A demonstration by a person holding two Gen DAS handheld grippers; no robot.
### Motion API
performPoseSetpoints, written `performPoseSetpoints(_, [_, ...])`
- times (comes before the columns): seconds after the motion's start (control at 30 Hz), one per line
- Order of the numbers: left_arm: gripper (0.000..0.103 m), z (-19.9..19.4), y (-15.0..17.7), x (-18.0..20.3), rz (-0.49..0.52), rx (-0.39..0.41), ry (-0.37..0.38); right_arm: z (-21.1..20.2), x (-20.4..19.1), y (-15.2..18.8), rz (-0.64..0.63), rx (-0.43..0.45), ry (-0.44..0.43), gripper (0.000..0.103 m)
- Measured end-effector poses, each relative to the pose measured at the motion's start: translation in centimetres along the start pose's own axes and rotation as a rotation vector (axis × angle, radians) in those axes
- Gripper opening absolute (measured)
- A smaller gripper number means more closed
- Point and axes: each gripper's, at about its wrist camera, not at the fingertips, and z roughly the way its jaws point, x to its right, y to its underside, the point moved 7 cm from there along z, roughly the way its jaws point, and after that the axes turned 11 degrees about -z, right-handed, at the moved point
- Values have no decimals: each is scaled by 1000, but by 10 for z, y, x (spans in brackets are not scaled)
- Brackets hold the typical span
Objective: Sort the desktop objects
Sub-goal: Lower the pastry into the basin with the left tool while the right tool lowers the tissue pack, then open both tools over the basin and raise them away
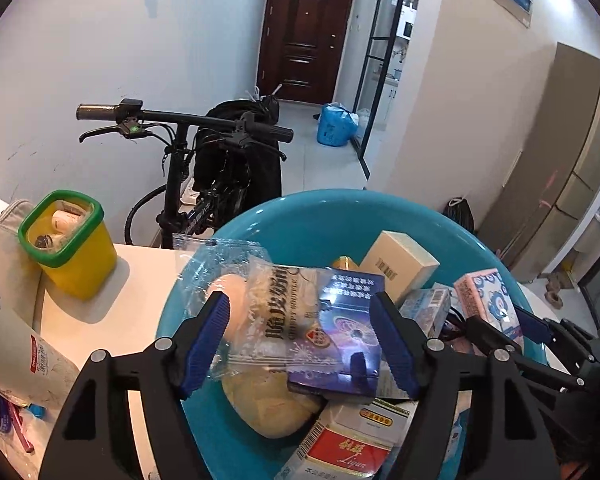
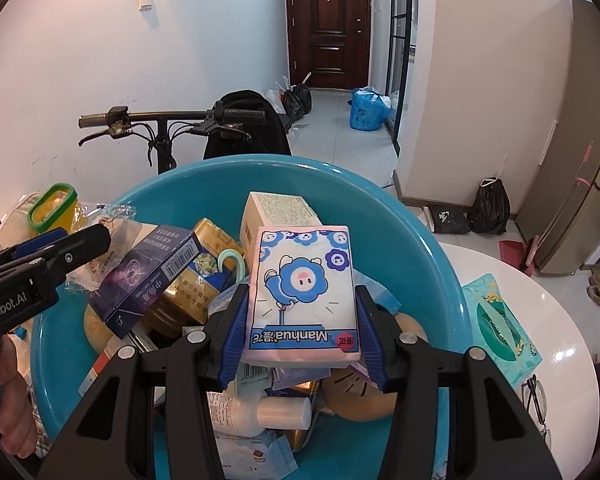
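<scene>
Fingers of the right gripper (image 2: 300, 332) are clamped on a pink-edged tissue pack (image 2: 302, 292) printed with a blue cartoon flower, both blue pads pressed flat against its sides. The pack sits lifted over the near middle of the teal basin (image 2: 432, 240), above a white bottle (image 2: 260, 412) and a cream box (image 2: 276, 212) farther back. To the left, the left gripper (image 1: 300, 344) has its jaws spread wide, gripping nothing; a dark blue box (image 1: 340, 332) and a clear-wrapped pastry packet (image 1: 268, 320) lie between the open pads, the packet's wrap just beside the left pad. Both rest on the pile inside the basin. Farther left on the white table (image 1: 140, 280) stands a yellow bin (image 1: 72, 248) with a green rim.
</scene>
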Motion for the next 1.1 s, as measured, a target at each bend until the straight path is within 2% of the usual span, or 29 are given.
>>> performPoseSetpoints(0.23, [75, -2, 4, 7, 35, 7, -9, -2, -1, 0, -10, 4, 10, 51])
performPoseSetpoints(0.33, [75, -3, 3, 7, 29, 7, -10, -6, 2, -2, 5, 20, 21, 68])
performPoseSetpoints(0.43, [75, -4, 2, 6, 24, 9, -10, -11, 5, -3, 4, 30, 30, 70])
performPoseSetpoints(0.67, [75, -11, -1, 8, 30, 27, -4, -21, 12, -9, 17, 53, 54, 86])
performPoseSetpoints(1.1, [75, -45, -12, 13, 40, 108, 19, -51, 12, -20, -2, 125, 82, 87])
